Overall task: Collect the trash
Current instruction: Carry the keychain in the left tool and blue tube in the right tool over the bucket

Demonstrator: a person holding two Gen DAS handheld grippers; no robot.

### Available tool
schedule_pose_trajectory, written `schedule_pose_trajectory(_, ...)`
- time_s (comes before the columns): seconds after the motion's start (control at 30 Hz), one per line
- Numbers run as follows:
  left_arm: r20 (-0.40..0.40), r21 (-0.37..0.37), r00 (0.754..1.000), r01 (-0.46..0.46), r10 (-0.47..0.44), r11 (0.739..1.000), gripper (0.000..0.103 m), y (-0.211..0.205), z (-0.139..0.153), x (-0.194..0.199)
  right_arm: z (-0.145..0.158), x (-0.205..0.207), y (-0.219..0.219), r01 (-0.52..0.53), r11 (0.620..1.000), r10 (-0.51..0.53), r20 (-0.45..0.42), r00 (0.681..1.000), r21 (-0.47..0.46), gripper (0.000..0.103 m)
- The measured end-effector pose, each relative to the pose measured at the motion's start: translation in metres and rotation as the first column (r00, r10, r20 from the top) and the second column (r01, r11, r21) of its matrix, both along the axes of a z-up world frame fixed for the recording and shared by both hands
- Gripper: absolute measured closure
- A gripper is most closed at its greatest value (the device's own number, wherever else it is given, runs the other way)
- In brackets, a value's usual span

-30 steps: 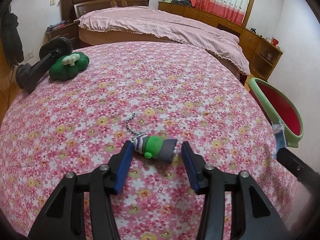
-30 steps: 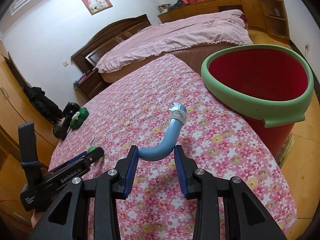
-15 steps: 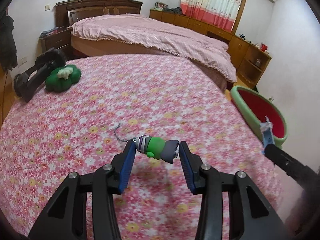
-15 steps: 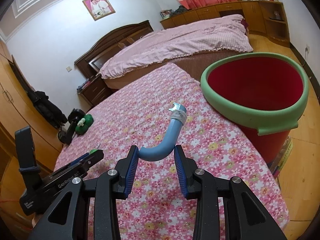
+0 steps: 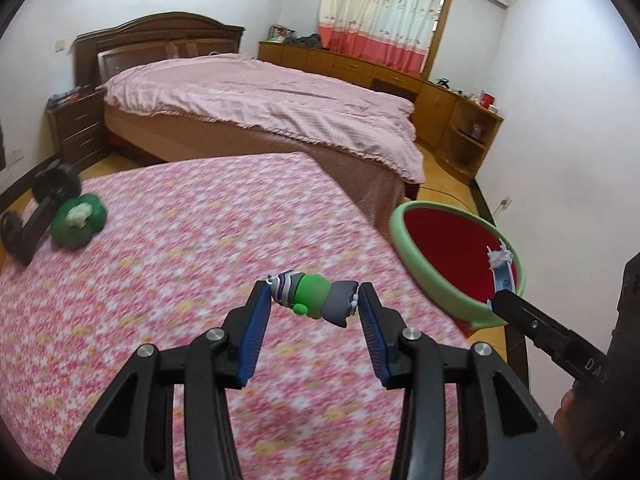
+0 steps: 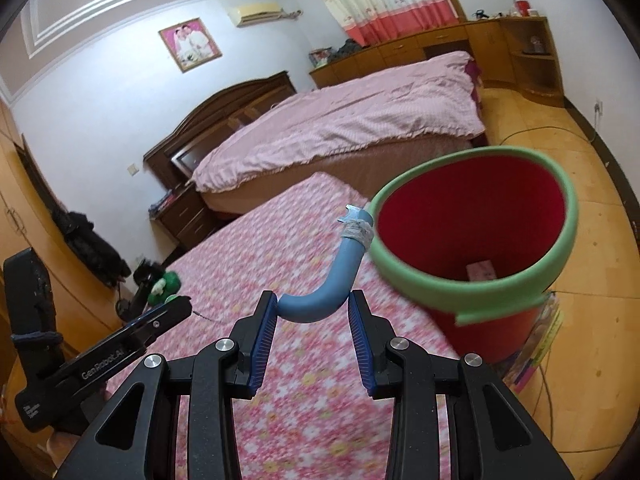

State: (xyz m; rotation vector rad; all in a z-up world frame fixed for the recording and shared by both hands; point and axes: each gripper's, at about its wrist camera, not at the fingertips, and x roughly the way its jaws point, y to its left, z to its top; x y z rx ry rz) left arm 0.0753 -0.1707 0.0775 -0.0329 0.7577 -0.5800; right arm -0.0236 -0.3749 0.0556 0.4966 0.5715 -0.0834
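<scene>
Left wrist: L tool (image 5: 314, 300) grips toy (image 5: 314, 296), now lifted off tabletop (image 5: 180, 240). R tool (image 6: 312, 312) clamps pipe (image 6: 332, 280), nearer bin (image 6: 472, 276) just ahead-right; drop looks next.

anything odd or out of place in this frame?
Nothing spilled or broken. Two oddities: a black dumbbell and a green plush lie on the floral bedspread. The blue curved tube in the right gripper has a ragged, tape-wrapped tip. Red bin stands upright.
</scene>
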Motion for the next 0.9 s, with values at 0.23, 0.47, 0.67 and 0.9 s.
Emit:
schedule_pose_trajectory(0.23,0.003,-0.006,0.998,0.069,-0.069,0.998,0.058,-0.046,0.004,0.009,0.004,-0.003,-0.043,0.072,0.997,-0.072,0.006,0.997,0.012,0.066)
schedule_pose_trajectory(0.47,0.001,0.008,0.99,0.139,-0.139,0.99,0.058,-0.097,-0.001,0.019,-0.002,0.001,-0.082,0.131,0.991,-0.131,-0.015,0.991,0.019,0.066)
schedule_pose_trajectory(0.67,-0.004,0.022,0.982,0.188,-0.188,0.982,0.058,-0.136,-0.014,0.028,-0.013,0.006,-0.11,0.161,0.987,-0.16,-0.037,0.986,0.028,0.066)
schedule_pose_trajectory(0.9,-0.022,0.041,0.966,0.26,-0.259,0.965,0.058,-0.176,-0.034,0.03,-0.031,0.014,-0.138,0.193,0.98,-0.189,-0.075,0.979,0.053,0.066)
